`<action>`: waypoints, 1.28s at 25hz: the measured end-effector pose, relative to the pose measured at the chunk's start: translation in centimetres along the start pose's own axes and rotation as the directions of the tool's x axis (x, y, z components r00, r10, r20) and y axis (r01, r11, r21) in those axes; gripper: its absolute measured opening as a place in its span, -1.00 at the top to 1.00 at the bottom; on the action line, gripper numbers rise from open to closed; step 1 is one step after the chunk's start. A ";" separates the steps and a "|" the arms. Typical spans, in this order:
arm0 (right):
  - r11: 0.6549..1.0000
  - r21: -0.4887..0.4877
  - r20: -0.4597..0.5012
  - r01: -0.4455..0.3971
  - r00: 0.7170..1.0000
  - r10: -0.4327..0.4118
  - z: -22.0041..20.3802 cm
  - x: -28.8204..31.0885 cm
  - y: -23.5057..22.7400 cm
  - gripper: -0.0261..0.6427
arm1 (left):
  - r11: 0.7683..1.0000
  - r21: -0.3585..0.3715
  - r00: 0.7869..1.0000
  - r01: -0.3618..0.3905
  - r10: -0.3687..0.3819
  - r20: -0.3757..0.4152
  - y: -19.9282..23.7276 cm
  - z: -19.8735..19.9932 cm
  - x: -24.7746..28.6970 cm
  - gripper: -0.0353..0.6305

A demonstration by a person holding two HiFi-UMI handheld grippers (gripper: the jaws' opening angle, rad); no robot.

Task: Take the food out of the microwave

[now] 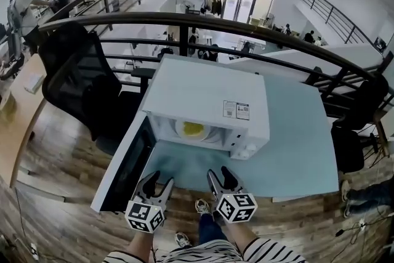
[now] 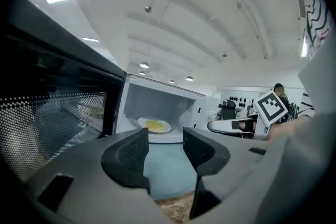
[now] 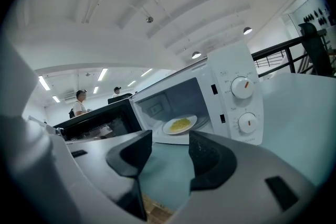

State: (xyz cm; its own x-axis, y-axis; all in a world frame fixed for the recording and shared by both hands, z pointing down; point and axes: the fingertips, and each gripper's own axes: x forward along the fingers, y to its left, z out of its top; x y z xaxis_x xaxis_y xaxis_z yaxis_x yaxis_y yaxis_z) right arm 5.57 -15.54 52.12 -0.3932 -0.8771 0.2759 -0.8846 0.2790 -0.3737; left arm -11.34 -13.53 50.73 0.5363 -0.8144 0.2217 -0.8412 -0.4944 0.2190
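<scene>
A white microwave point(image 1: 209, 101) stands on a pale blue table point(image 1: 295, 151), its dark-windowed door point(image 1: 126, 163) swung wide open to the left. Inside sits a white plate of yellow food point(image 1: 192, 129), also seen as the plate point(image 2: 154, 125) and the plate point(image 3: 180, 124) in the gripper views. My left gripper point(image 1: 159, 184) and right gripper point(image 1: 220, 178) hover side by side at the table's near edge, in front of the cavity. Both are open and hold nothing; the left gripper point(image 2: 165, 147) and right gripper point(image 3: 170, 150) point at the plate.
The microwave's two dials point(image 3: 244, 105) are on its right front. A black office chair point(image 1: 83, 86) stands left of the table, and a curved black railing point(image 1: 203, 24) runs behind it. Wooden floor point(image 1: 61, 151) lies below. People work at desks point(image 1: 24, 6) far left.
</scene>
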 end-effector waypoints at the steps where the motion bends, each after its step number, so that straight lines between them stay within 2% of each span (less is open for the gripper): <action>1: 1.000 0.002 -0.004 0.002 1.000 -0.002 -0.1 0.6 -0.2 0.25 | 1.000 -0.004 1.000 0.000 0.000 -0.003 0.2 -0.2 0.5 0.34; 11: 0.999 0.030 0.000 0.039 0.999 -0.039 0.2 5.3 -2.9 0.25 | 0.999 -0.035 1.000 -0.012 0.011 -0.027 2.7 -1.4 5.6 0.34; 24: 0.996 0.073 0.016 0.055 0.998 -0.056 0.4 10.3 -4.9 0.25 | 0.999 -0.029 0.998 0.014 -0.016 -0.056 4.5 -1.7 12.7 0.34; 32: 0.993 0.103 0.022 0.063 0.998 -0.066 0.0 13.0 -5.4 0.26 | 0.999 -0.045 0.997 0.000 -0.003 -0.076 5.9 -2.2 15.7 0.34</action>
State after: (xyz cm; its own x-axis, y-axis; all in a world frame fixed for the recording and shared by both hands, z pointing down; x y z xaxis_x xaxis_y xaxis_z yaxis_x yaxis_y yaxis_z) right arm 5.30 -28.43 57.72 -0.3284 -0.9021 0.2800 -0.8772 0.1815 -0.4445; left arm -7.68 -28.56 57.64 0.5425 -0.7876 0.2923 -0.8375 -0.4799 0.2614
